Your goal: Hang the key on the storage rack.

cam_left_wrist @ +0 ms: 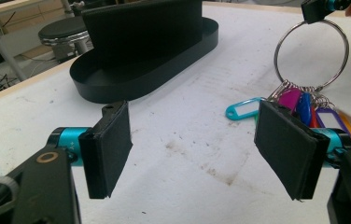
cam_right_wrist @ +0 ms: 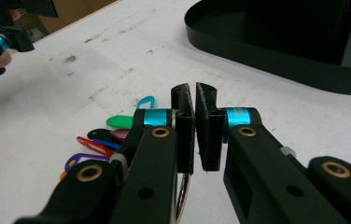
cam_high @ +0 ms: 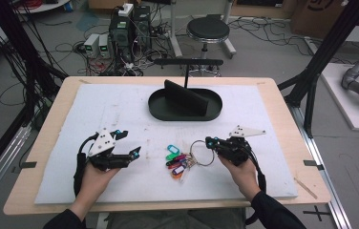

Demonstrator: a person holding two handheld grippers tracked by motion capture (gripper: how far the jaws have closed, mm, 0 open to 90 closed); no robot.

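A large metal key ring (cam_high: 202, 165) carries a bunch of coloured key tags (cam_high: 177, 162) that lies on the white mat near the front middle. My right gripper (cam_high: 211, 141) is shut on the ring's upper right part, and the ring (cam_left_wrist: 275, 51) stands up from the tags (cam_left_wrist: 299, 107). In the right gripper view the jaws (cam_right_wrist: 195, 126) are pressed together, with the tags (cam_right_wrist: 103, 135) to their left. My left gripper (cam_high: 129, 143) rests open left of the tags, its jaws (cam_left_wrist: 199, 149) wide apart with nothing between them.
A black oval tray (cam_high: 158, 112) with an upright black panel (cam_high: 184, 98) sits at the back middle of the mat (cam_high: 96, 109). Beyond the table stand a stool (cam_high: 208, 29), computer boxes (cam_high: 120, 31) and floor cables. Black frame posts flank both sides.
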